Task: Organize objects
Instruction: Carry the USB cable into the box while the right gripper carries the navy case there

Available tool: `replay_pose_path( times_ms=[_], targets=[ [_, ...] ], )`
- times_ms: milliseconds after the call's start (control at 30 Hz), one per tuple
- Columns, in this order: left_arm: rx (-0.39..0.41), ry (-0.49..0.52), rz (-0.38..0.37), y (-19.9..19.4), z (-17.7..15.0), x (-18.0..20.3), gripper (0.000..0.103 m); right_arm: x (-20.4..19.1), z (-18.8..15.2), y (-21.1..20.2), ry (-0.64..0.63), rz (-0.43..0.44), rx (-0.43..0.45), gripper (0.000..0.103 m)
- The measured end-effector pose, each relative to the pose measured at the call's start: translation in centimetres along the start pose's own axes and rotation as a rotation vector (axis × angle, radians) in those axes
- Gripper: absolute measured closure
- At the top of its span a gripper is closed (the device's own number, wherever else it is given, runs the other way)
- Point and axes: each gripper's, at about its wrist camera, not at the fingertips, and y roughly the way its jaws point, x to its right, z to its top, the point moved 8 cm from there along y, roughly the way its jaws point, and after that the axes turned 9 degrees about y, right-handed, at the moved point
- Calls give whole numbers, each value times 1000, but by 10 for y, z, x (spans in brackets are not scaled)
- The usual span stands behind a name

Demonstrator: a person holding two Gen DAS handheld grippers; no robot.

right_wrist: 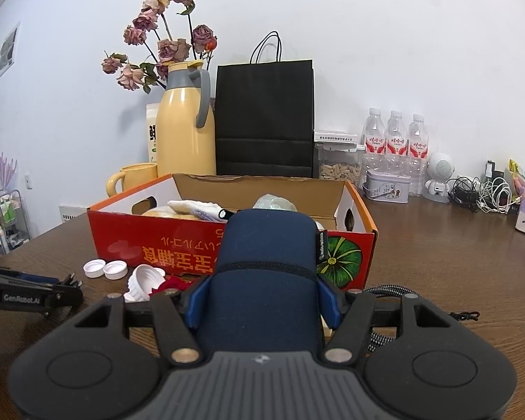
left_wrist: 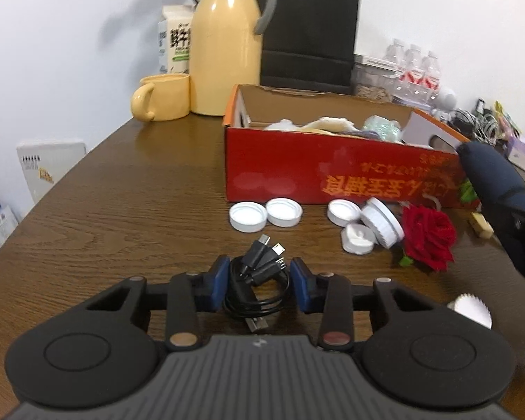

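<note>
A: Wood table (left_wrist: 140,189), red cardboard box (left_wrist: 297,164) at back. I've got left gripper (left_wrist: 259,285) straddling the coiled black USB cable (left_wrist: 259,280), pads not clearly pressing.
B: Right gripper (right_wrist: 262,301)?
A: Clamped on navy pouch (right_wrist: 266,262), before the box.

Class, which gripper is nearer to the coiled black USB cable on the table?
Left. The left gripper has the coiled black USB cable between its fingers. The right gripper is off to the right, clamped on a navy pouch near the red box.
</note>
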Motion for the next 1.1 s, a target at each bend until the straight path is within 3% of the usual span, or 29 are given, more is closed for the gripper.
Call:
replay_pose_path(
  times_ms=[500,767,1100],
  targets=[
    [55,-10,20,-10,13,-2,67,-1,2,-3,4,9,14,42],
    [153,11,3,-25,57,11,67,-11,26,-3,-7,51,55,42],
    [235,9,-4,-12,117,26,67,-18,72,23,-17,46,122,42]
  ],
)
